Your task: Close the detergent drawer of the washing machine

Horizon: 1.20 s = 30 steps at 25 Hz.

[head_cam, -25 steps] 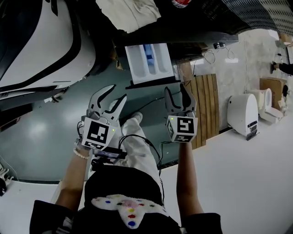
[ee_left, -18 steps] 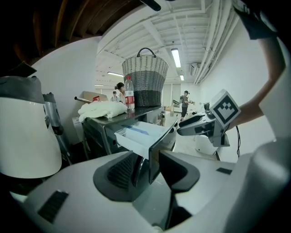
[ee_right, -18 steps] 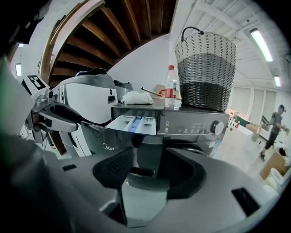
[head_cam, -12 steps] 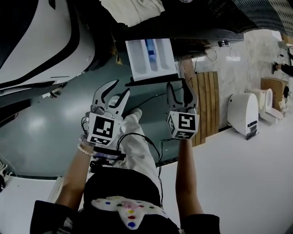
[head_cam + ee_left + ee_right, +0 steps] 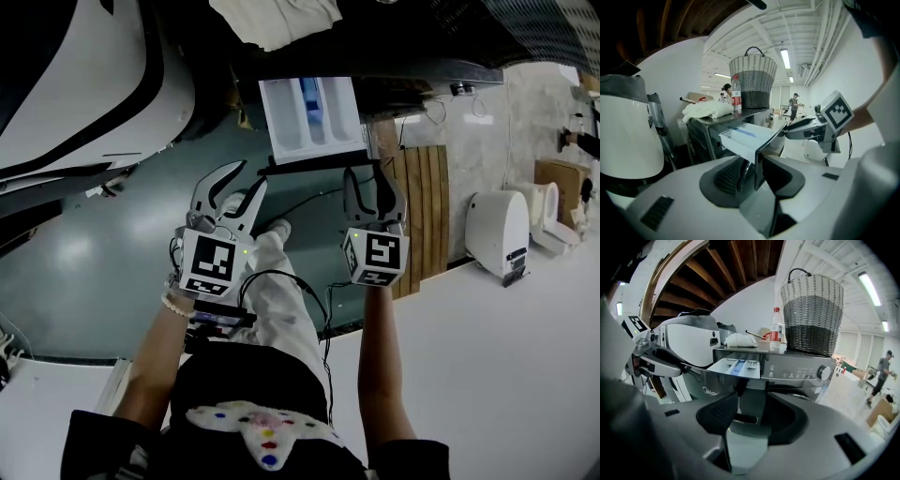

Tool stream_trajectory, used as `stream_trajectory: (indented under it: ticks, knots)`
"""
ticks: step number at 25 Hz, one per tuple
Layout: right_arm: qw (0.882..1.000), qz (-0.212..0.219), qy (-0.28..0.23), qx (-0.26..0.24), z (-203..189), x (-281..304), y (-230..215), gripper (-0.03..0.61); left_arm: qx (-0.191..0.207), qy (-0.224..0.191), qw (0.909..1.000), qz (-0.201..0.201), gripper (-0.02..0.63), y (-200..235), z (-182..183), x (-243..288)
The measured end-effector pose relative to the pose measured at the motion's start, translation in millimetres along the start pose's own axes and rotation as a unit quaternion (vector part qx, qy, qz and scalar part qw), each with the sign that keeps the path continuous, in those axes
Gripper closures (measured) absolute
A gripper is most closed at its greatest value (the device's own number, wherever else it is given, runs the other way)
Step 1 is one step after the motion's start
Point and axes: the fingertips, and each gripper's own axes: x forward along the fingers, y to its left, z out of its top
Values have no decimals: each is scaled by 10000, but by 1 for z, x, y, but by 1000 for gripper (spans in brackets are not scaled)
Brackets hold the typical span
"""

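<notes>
Detergent drawer [image 5: 309,117] stands pulled out of the washing machine [image 5: 801,369], just ahead of both tools. Left gripper [image 5: 234,185] and right gripper [image 5: 367,180] have jaws apart, just narrowed slightly, gripping nothing. They are apparently lined up to push the front panel; contact unconfirmed.

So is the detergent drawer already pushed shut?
No, the detergent drawer juts out from the front of the washing machine, with its inside open to view.
</notes>
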Motion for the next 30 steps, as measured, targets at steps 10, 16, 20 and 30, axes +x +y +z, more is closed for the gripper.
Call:
stream_trajectory:
  ticks: [10, 16, 20, 30]
  knots:
    - [9999, -63, 122, -15, 3, 3, -1, 382, 41, 8, 10000, -78, 482, 1, 3, 2]
    - [9999, -63, 81, 0, 9, 13, 0, 382, 56, -12, 10000, -40, 522, 9, 7, 7]
    - [10000, -57, 65, -30, 15, 22, 0, 382, 115, -47, 9999, 28, 541, 14, 11, 12]
    - [10000, -69, -16, -27, 29, 44, -3, 383, 107, -95, 9996, 263, 552, 35, 20, 24]
